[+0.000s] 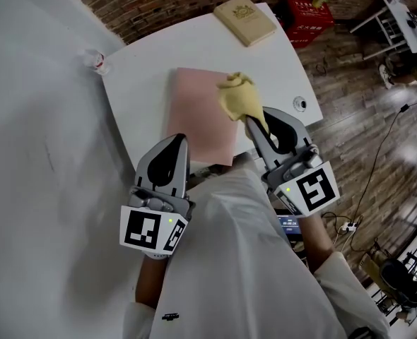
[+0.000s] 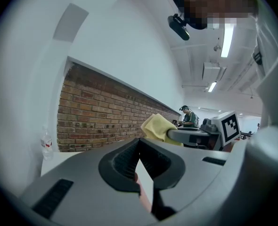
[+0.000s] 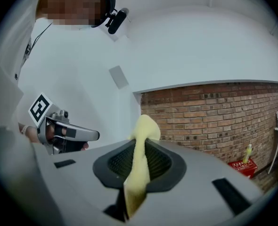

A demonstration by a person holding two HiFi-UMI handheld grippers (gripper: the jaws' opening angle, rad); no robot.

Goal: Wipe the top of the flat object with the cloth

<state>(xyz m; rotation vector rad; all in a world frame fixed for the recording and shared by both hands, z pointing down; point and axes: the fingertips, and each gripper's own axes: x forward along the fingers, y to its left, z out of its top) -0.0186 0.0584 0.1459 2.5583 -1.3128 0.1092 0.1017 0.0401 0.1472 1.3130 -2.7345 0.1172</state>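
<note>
A white shirt point(image 1: 230, 260) fills the near foreground, with both grippers reaching out past it. The left gripper point(image 1: 181, 138) has its jaws together with nothing between the tips, which sit at the near edge of the pink board point(image 1: 198, 108). The right gripper point(image 1: 252, 122) is clamped on the yellow cloth point(image 1: 238, 96), which bunches over the board's right side.

The board lies flat on a white table point(image 1: 141, 76) set against a pale wall, with red brick wall point(image 1: 159, 2) behind and a plank floor point(image 1: 350, 97) to the right. A tan box point(image 1: 245, 20) rests at the table's far end and a small clear bottle point(image 1: 95, 61) at its left corner. A red crate point(image 1: 309, 18) stands on the floor.

The cloth looks soft and crumpled, the board smooth and rectangular. Its near edge is hidden by the shirt and grippers.
</note>
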